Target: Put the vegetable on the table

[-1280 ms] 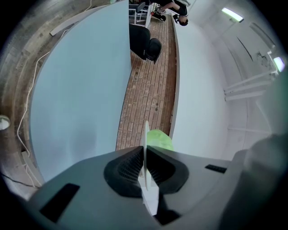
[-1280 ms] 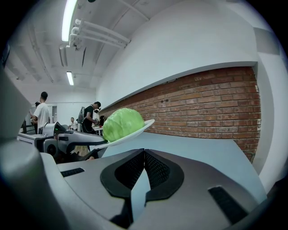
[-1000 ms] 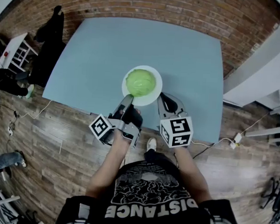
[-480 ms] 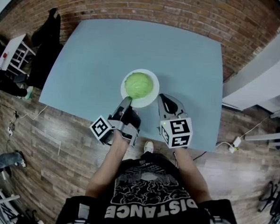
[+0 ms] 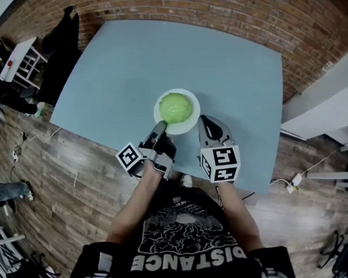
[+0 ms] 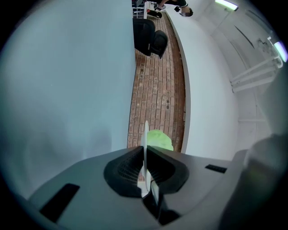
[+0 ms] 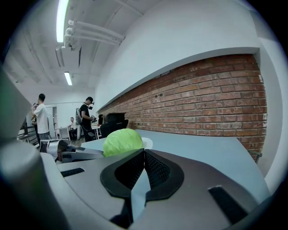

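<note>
Blue-grey tabletop (image 5: 167,58): your left gripper (image 5: 161,127) pinches white round plate (image 5: 193,120), seven o'clock, bearing green cabbage (image 5: 176,107); right gripper (image 5: 205,121) pressed together.

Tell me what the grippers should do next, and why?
Probably open the right gripper and reach for the cabbage. Its jaws are shut and empty beside the plate. The left gripper clamps the plate's rim, and the cabbage sits on the plate.

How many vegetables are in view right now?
1: a green cabbage on the white plate near the table's front edge; the left gripper grips the plate's rim. None seems hidden.
</note>
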The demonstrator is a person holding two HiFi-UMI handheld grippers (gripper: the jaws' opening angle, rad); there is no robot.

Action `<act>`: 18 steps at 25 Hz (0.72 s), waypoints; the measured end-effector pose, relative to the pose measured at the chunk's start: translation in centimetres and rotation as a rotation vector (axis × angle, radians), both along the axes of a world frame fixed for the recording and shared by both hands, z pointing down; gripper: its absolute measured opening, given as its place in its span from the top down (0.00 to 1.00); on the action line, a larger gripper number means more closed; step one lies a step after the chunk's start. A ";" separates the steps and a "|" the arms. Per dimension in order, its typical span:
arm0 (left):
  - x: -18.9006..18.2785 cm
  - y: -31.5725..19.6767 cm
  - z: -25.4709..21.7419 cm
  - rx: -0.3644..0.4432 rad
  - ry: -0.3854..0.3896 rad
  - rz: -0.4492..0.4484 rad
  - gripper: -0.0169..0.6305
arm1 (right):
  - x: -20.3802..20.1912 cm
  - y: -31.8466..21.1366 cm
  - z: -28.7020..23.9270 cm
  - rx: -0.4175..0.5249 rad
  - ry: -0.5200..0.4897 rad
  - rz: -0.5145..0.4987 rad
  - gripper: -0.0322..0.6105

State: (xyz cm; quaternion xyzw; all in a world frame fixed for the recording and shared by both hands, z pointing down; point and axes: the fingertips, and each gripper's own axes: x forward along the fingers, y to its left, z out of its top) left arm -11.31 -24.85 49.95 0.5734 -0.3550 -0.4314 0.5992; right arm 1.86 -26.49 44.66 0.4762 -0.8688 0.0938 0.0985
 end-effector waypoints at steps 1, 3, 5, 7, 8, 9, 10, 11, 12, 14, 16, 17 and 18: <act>0.0 -0.1 0.2 -0.003 -0.002 0.000 0.95 | -0.1 -0.1 0.0 0.000 0.001 -0.002 0.94; 0.0 -0.1 0.7 -0.010 -0.009 0.004 0.95 | -0.3 -0.2 0.2 -0.002 0.001 -0.007 0.94; -0.1 -0.1 1.2 -0.018 -0.013 0.005 0.95 | -0.5 -0.3 0.5 -0.008 0.005 -0.012 0.94; -0.1 -0.2 1.6 -0.022 -0.012 0.009 0.95 | -0.5 -0.4 0.8 -0.012 0.009 -0.014 0.94; 0.0 -0.3 1.8 -0.022 -0.011 0.014 0.95 | -0.4 -0.5 0.8 -0.013 0.011 -0.012 0.94; 0.0 -0.4 2.1 -0.023 -0.013 0.020 0.95 | -0.4 -0.7 0.8 -0.013 0.013 -0.010 0.94; 0.1 -0.6 2.3 -0.024 -0.017 0.027 0.95 | -0.3 -0.8 0.9 -0.013 0.016 -0.008 0.94; 0.2 -0.7 2.6 -0.026 -0.021 0.031 0.95 | -0.2 -1.0 1.0 -0.015 0.020 -0.006 0.94; 0.3 -0.9 2.8 -0.027 -0.024 0.035 0.95 | -0.1 -1.2 1.1 -0.017 0.024 -0.005 0.94; 0.7 -1.2 3.1 -0.032 -0.033 0.044 0.95 | 0.2 -1.6 1.2 -0.018 0.028 -0.002 0.94; 0.9 -1.5 3.7 -0.043 -0.043 0.053 0.95 | 0.4 -1.9 1.3 -0.018 0.027 0.003 0.94; 1.0 -1.7 4.0 -0.050 -0.047 0.058 0.95 | 0.4 -2.1 1.4 -0.021 0.027 0.005 0.94; 1.1 -1.8 4.3 -0.057 -0.053 0.062 0.95 | 0.5 -2.2 1.5 -0.024 0.028 0.008 0.94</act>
